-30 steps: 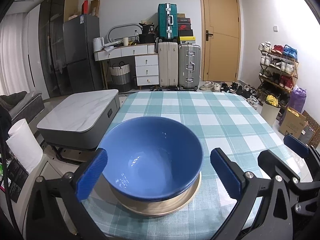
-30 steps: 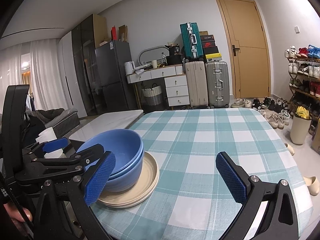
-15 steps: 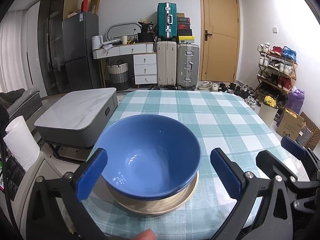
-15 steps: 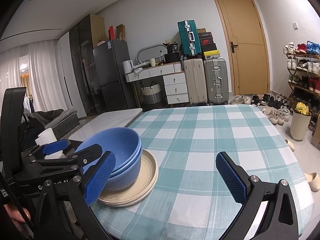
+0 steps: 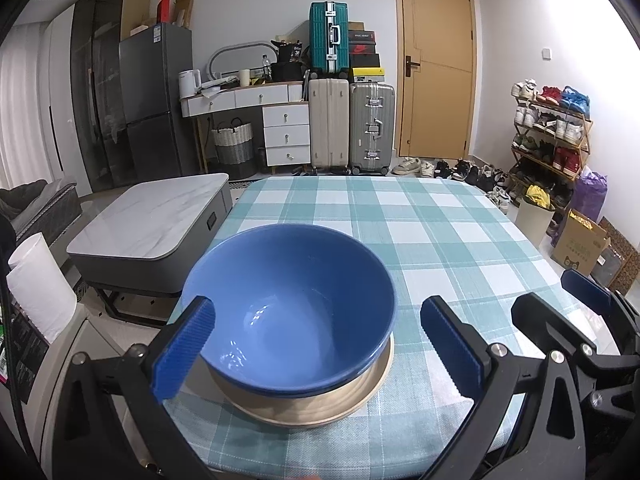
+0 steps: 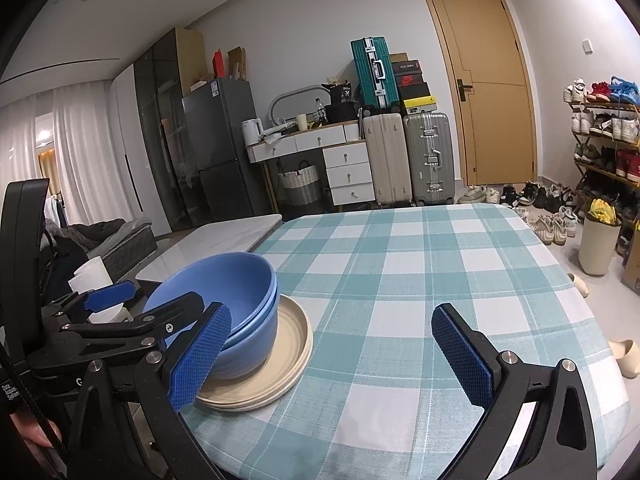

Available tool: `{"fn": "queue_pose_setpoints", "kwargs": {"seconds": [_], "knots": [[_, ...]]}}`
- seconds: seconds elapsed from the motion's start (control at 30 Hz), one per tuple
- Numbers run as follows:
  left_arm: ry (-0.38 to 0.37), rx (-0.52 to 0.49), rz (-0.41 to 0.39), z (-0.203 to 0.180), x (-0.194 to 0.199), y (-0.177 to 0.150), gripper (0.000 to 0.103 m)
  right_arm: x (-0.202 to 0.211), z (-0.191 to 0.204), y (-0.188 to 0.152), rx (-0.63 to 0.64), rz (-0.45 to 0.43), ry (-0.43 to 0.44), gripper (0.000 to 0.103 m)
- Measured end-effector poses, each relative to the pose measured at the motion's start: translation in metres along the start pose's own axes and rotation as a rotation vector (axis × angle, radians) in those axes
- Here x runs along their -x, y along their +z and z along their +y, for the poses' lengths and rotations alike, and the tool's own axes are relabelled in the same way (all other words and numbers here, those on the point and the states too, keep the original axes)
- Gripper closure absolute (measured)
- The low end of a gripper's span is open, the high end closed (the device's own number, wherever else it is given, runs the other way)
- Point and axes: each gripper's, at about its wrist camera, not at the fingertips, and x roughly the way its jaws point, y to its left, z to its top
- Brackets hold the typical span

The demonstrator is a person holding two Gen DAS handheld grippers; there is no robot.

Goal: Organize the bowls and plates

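Two nested blue bowls [image 5: 292,312] [image 6: 236,300] sit on a stack of cream plates [image 5: 320,412] [image 6: 276,360] near the front left corner of the checked table [image 5: 420,232] [image 6: 400,280]. My left gripper [image 5: 316,344] is open, its blue pads spread on either side of the bowls and slightly nearer than them, touching nothing. My right gripper [image 6: 332,356] is open too, to the right of the stack, with only tablecloth between its fingers. The left gripper's fingers [image 6: 108,296] show in the right wrist view beside the bowls.
A low grey marble-topped table [image 5: 152,220] stands left of the checked table. White paper rolls [image 5: 36,280] sit at the near left. Suitcases [image 5: 348,120], a shoe rack [image 5: 548,128] and boxes [image 5: 580,240] line the room's far side and right. A hand [image 6: 32,432] shows at bottom left.
Both grippers have drawn back and risen slightly from the stack, staying open. The bowls and plates have not moved.
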Motion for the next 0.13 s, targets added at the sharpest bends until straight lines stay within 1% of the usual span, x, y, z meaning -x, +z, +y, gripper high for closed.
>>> {"fn": "queue_pose_setpoints", "kwargs": {"seconds": [0.07, 0.13], "knots": [[0.025, -0.009, -0.015, -0.0029, 0.0016, -0.0023, 0.0, 0.0001, -0.0008, 0.0007, -0.002, 0.001, -0.002, 0.001], [0.031, -0.022, -0.023, -0.0062, 0.0024, -0.0028, 0.0, 0.0009, -0.0016, 0.0006, -0.003, -0.002, -0.003, 0.001]]}}
